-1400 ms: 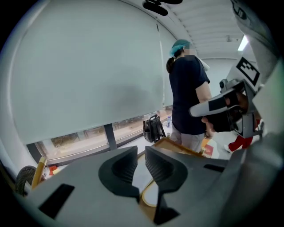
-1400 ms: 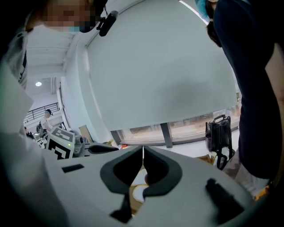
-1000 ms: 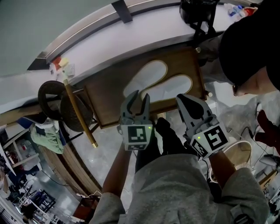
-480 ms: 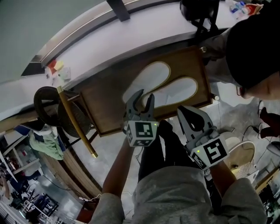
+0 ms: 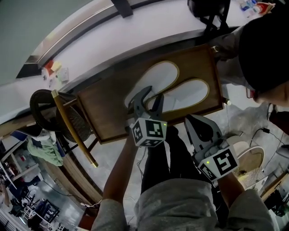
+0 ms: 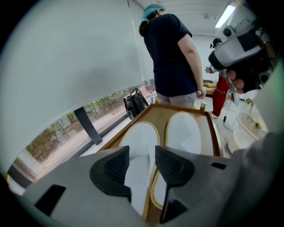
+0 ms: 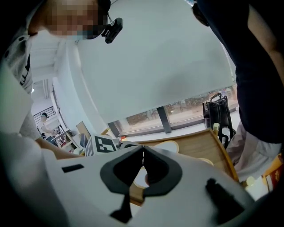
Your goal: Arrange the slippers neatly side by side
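Wooden tray (image 5: 108, 101) by the window, white slippers (image 5: 158, 77) side by side on it. Look light and floppy, so best pinch a heel rim. Left gripper (image 5: 151, 94) opening, heel in the gap, unpinched — right gripper (image 5: 192, 121) clamped shut, empty.

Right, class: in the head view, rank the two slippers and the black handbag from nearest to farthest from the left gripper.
1. Left-hand slipper: just under the left gripper, whose jaws are opening with nothing gripped.
2. Right-hand slipper: alongside, to the right.
3. Black handbag: on the far sill.

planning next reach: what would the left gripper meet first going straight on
Probably the heel of the left white slipper, seen between the opening jaws of the left gripper, not gripped; depth unclear.
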`<state>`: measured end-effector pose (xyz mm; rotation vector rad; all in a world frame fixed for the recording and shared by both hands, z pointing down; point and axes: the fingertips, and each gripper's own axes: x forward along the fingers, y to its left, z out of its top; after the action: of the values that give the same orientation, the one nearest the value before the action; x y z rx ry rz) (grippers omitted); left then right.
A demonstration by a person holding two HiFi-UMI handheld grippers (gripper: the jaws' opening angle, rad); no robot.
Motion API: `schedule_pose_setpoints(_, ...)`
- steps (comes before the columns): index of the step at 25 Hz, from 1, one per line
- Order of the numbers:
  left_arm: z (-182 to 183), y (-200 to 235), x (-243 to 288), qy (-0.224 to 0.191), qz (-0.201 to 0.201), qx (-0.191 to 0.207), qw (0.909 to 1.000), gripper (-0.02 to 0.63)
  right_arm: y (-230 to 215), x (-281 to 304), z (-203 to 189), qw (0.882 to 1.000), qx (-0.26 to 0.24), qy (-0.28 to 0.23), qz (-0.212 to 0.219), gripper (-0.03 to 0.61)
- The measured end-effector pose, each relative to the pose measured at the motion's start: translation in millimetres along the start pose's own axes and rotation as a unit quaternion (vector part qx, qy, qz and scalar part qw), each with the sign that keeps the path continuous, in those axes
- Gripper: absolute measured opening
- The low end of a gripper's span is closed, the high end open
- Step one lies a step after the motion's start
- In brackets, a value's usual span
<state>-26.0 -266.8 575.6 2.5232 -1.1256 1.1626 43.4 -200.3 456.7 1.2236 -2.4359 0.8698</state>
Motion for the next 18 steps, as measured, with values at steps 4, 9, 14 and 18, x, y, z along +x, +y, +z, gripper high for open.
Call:
schedule_pose_setpoints(4, -4.5, 0.0, 5.7, 0.009, 0.009, 0.031, 0.9994, 0.186, 3.1, -1.3, -1.9, 1.0, 0.003, 0.003, -0.001, 0.025)
schedule_pose_setpoints(9, -12.2, 13.0, 12.7, 0.017, 0.034, 0.049, 0.998, 0.159, 6.9, -2.7, -6.4, 1.0, 0.006, 0.004, -0.001, 0.025)
schedule_pose_setpoints(14, -19.2, 25.3, 17.4, 0.027, 0.058, 0.055, 0.9964, 0.061, 11.4, -4.9, -10.7, 1.0, 0.012, 0.005, -0.002, 0.025)
schedule_pose_setpoints(18, -20.6, 32.2, 11.2, 0.033, 0.069, 0.032, 0.9966, 0.038, 13.7, -8.0, -14.5, 1.0, 0.014, 0.005, -0.003, 0.025)
